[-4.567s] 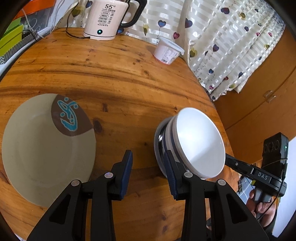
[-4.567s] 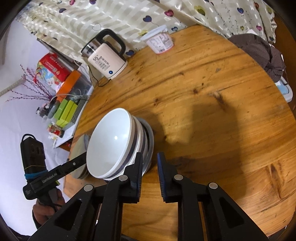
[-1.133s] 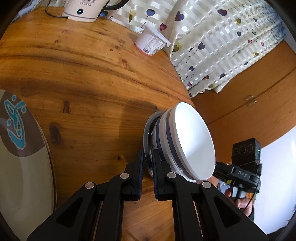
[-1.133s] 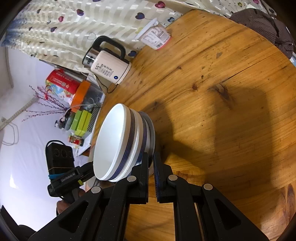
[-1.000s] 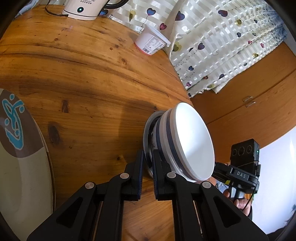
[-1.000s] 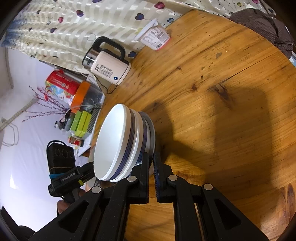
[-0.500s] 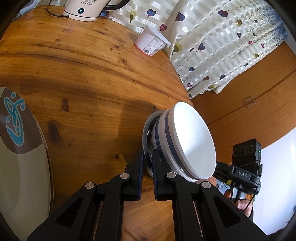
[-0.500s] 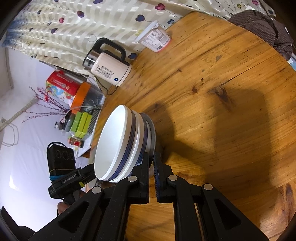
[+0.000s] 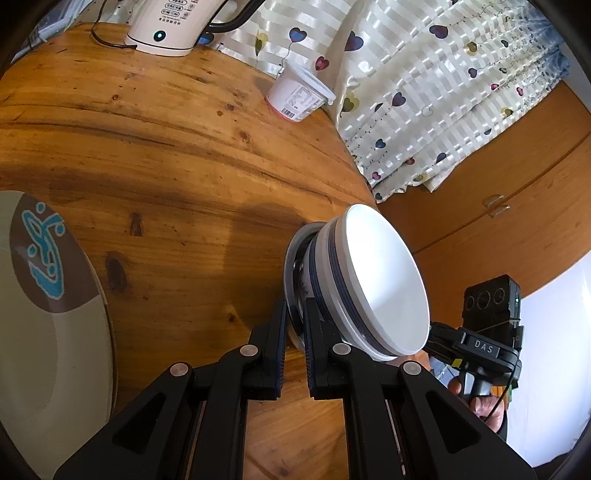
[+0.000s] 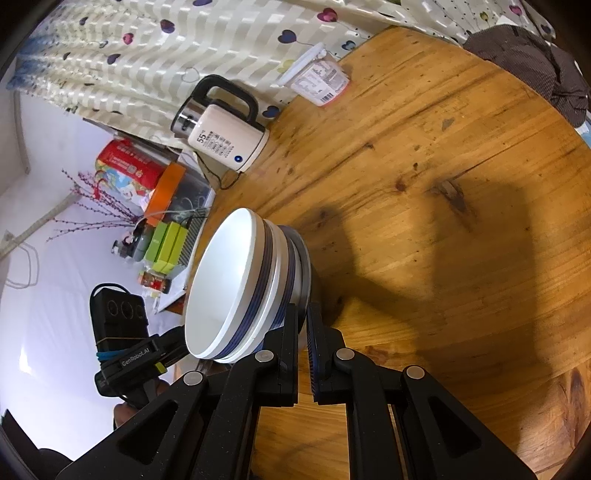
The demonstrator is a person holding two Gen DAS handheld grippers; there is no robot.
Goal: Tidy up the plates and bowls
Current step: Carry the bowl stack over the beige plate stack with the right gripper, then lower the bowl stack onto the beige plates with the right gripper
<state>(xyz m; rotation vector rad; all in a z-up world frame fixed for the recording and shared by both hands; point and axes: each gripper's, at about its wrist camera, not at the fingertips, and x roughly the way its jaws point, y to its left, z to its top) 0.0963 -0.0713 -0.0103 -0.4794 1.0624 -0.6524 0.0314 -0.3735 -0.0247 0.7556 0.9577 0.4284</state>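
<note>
A stack of white bowls with dark blue bands [image 9: 384, 280] [image 10: 229, 288] rests on a small grey plate [image 9: 293, 266] [image 10: 304, 258] near the round wooden table's edge. My left gripper [image 9: 295, 306] is shut on that plate's rim from one side. From the opposite side my right gripper [image 10: 303, 310] is shut on the same rim. Whether the plate touches the table I cannot tell. A large beige plate with a brown patch and a blue motif [image 9: 55, 350] lies flat at the left of the left wrist view.
A cream electric kettle [image 9: 166, 26] [image 10: 225, 144] and a yoghurt tub [image 9: 295, 96] [image 10: 321, 85] stand at the table's far side by a heart-print curtain [image 9: 424, 92]. Dark cloth [image 10: 535, 62] lies at the far right edge. A cluttered shelf [image 10: 162, 221] stands beyond the table.
Both grippers, open beside the stack several seconds ago, are shut on the grey plate's rim. In the last second the table behind has slid slightly down the views while the stack kept its place.
</note>
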